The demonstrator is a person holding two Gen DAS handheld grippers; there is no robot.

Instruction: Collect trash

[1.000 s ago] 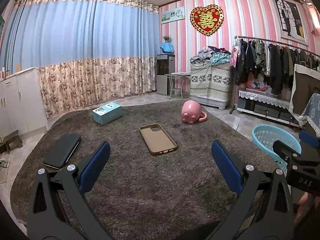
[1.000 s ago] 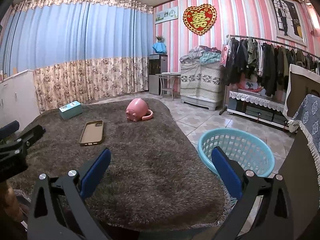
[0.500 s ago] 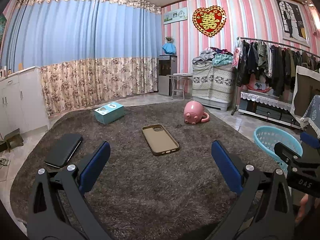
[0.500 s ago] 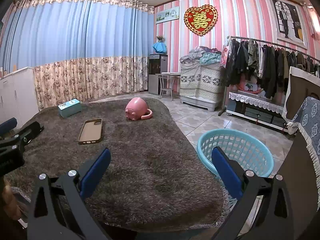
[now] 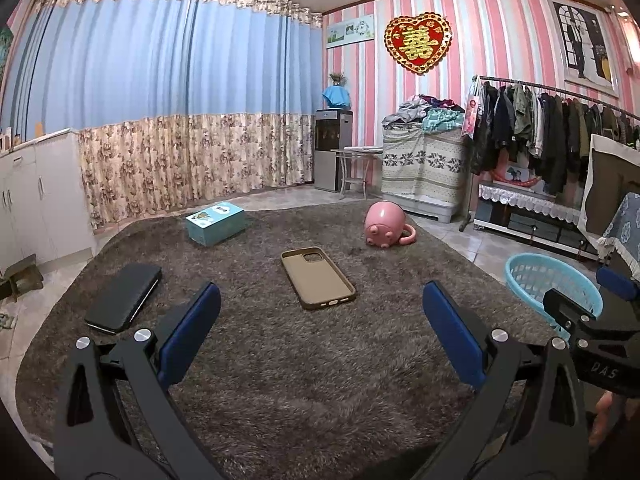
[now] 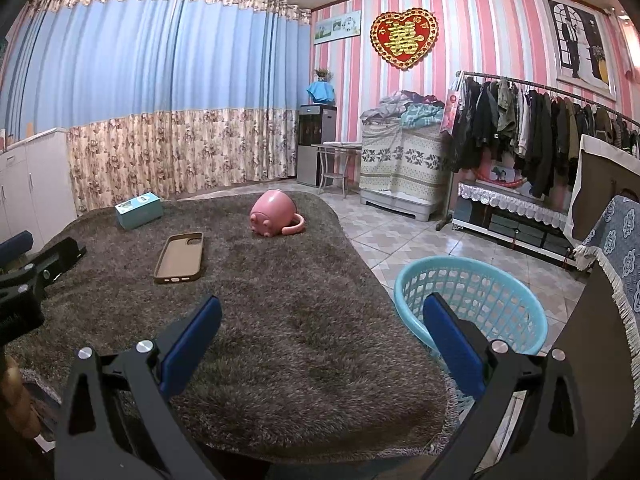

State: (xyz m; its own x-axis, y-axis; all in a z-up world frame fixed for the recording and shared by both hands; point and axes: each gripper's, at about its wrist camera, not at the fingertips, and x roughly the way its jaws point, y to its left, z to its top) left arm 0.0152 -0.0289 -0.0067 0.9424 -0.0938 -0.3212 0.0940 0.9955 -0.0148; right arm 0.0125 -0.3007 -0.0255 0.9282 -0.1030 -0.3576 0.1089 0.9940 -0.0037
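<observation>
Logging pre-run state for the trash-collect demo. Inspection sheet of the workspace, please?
Surface: shaggy grey-brown rug over tiled floor.
Job's things: teal box, brown phone case lying open side up, black phone and pink mug tipped on its side, all lying apart on the rug. Light-blue basket on the tiles at the rug's right edge; nothing seen inside.
Clutter: nothing seen beyond those.
Grippers: left gripper open, holding nothing, above the rug; right gripper open, holding nothing, by the basket.
Cables: nothing seen.
Surroundings: blue curtains, clothes rack, white cabinets, water dispenser.
</observation>
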